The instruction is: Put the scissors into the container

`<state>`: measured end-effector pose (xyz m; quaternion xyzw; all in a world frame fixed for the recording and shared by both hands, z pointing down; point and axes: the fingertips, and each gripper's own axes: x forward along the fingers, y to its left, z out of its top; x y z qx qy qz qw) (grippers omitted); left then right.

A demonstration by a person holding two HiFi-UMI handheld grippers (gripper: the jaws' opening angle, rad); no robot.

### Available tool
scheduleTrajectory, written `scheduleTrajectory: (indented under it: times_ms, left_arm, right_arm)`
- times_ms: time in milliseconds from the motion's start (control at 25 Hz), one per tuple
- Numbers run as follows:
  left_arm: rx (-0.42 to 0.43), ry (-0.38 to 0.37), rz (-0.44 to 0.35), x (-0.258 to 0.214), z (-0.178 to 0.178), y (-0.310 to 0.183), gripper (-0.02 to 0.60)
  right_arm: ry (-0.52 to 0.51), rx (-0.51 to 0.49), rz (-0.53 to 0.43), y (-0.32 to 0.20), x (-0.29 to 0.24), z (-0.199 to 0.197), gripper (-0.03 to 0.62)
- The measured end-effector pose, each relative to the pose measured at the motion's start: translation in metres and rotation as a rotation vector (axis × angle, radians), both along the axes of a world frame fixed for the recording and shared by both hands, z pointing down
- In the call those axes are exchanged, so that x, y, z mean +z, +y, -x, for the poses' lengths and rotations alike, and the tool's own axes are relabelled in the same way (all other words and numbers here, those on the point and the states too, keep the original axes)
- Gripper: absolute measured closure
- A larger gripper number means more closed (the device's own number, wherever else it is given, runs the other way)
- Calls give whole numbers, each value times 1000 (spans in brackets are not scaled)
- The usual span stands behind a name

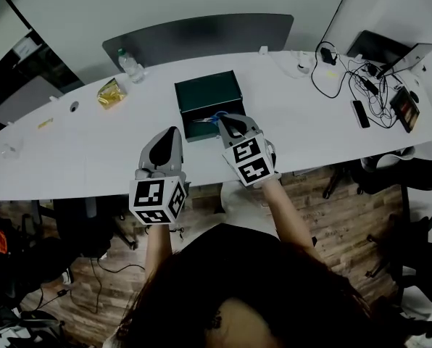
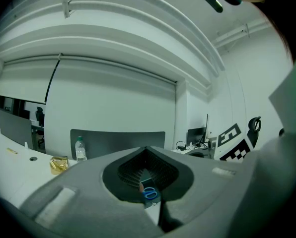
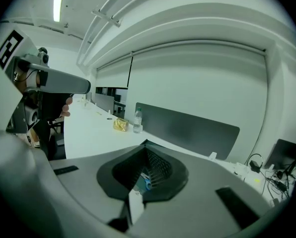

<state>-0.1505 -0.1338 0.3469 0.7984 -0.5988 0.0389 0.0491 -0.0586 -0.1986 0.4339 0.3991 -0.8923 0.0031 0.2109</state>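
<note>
A dark green open box, the container [image 1: 205, 96], stands on the white table [image 1: 71, 151]. Blue-handled scissors [image 1: 211, 119] lie in its near part. My right gripper [image 1: 226, 120] hovers at the box's near right corner, jaws together with nothing in them. My left gripper [image 1: 172, 133] hangs over the table's front edge, left of the box, its tips also meeting on nothing. In the left gripper view the scissors [image 2: 150, 193] and a bit of the box [image 2: 144, 181] show through the hollow below the joined tips [image 2: 147, 148]. The right gripper view shows the scissors [image 3: 147, 183] the same way.
A water bottle [image 1: 129, 64] and a yellow packet [image 1: 111, 93] sit at the table's far left. Cables, a phone and a laptop [image 1: 379, 49] crowd the right end. A grey divider panel [image 1: 201, 35] runs behind the table. Office chairs stand on the wood floor [image 1: 339, 216].
</note>
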Motion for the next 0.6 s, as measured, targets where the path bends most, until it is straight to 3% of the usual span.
scheduleTrajectory:
  times_ms: [600]
  left_arm:
    - [18, -19, -52, -14, -4, 15, 571]
  right_arm:
    - [-151, 19, -151, 34, -50, -8, 585]
